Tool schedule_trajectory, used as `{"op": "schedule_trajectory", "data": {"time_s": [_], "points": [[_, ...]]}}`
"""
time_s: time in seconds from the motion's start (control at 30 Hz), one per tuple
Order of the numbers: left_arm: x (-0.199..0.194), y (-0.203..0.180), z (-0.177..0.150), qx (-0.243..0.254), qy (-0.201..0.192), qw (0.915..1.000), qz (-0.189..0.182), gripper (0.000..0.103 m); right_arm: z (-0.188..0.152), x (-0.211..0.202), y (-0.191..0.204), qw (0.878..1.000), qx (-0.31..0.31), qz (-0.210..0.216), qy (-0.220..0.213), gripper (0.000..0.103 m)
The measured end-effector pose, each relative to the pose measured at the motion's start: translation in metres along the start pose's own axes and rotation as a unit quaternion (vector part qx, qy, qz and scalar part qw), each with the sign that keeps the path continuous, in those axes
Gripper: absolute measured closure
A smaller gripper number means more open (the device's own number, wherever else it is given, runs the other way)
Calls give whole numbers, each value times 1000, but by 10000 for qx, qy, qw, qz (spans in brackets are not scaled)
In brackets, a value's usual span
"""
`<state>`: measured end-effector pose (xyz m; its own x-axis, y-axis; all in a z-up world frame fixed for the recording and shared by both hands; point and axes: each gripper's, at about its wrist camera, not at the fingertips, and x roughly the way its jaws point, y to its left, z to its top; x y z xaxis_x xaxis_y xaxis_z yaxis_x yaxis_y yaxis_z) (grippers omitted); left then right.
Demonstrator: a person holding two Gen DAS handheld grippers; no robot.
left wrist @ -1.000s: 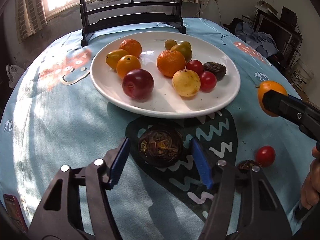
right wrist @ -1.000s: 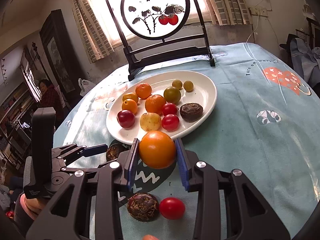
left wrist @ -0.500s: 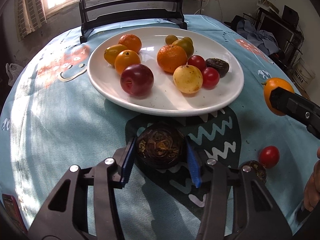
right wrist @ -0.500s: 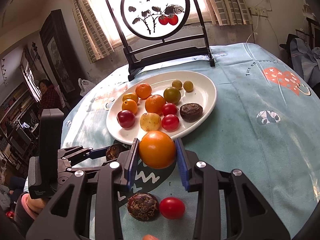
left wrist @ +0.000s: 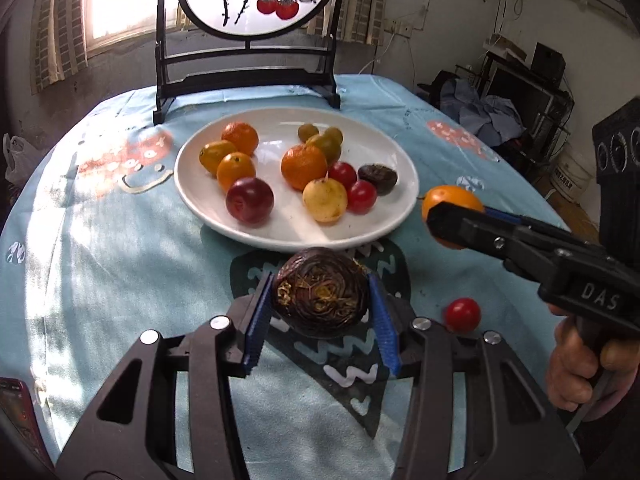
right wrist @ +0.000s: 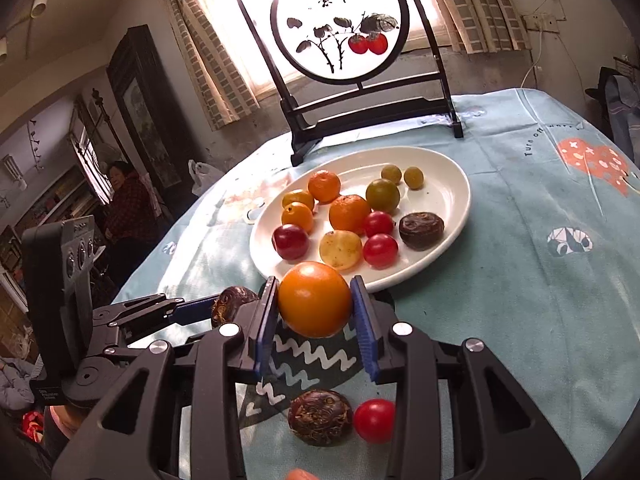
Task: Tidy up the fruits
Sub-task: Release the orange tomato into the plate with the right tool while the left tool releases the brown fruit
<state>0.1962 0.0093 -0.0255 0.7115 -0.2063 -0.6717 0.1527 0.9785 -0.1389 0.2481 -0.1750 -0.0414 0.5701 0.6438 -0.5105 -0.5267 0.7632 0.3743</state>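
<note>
The phone is cut off at the left edge. A bit of orange fruit barely peeks in at the bottom edge.

Tablecloth: light blue, printed motifs, covers the table.
Painted round screen: dark stand, top centre, backlit by the window.
Dark cabinet: upper left.
Plastic bag: left of the screen's stand.

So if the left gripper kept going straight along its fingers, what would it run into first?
Probably the near rim of the white plate, with the dark fruit it holds leading. Depth is uncertain: its tilt could bring it down onto the tablecloth first.
</note>
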Motion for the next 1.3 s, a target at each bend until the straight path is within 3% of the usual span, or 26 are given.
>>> {"op": "schedule_trajectory", "data": {"time_s": [0.1, 0.27, 0.63, 0.7, 0.77, 0.97, 1.07, 1.3], "points": [[-1, 4, 17, -142, -232, 9996, 27, 56, 9, 0, -5, 9997, 48, -111, -208, 67], [21, 10, 44, -249, -280, 9988, 307, 56, 27, 13, -16, 9987, 153, -383, -315, 67], [65, 29, 80, -385, -157, 9971, 632, 56, 57, 64, -35, 9976, 19, -686, -28, 67], [68, 32, 81, -407, -123, 9968, 679, 53, 59, 70, -34, 9974, -46, -720, 32, 66], [63, 31, 80, -381, -231, 9955, 831, 29, 58, 71, -33, 9969, -76, -778, 91, 60], [32, 24, 74, -344, -515, 9952, 753, 21, 55, 58, -26, 9970, -153, -748, 93, 60], [24, 21, 61, -334, -509, 9951, 778, 16, 49, 49, -23, 9974, -180, -682, 125, 60], [15, 14, 22, -281, -276, 9966, 724, 15, 13, 22, -20, 9980, -69, -395, 498, 60]]}}
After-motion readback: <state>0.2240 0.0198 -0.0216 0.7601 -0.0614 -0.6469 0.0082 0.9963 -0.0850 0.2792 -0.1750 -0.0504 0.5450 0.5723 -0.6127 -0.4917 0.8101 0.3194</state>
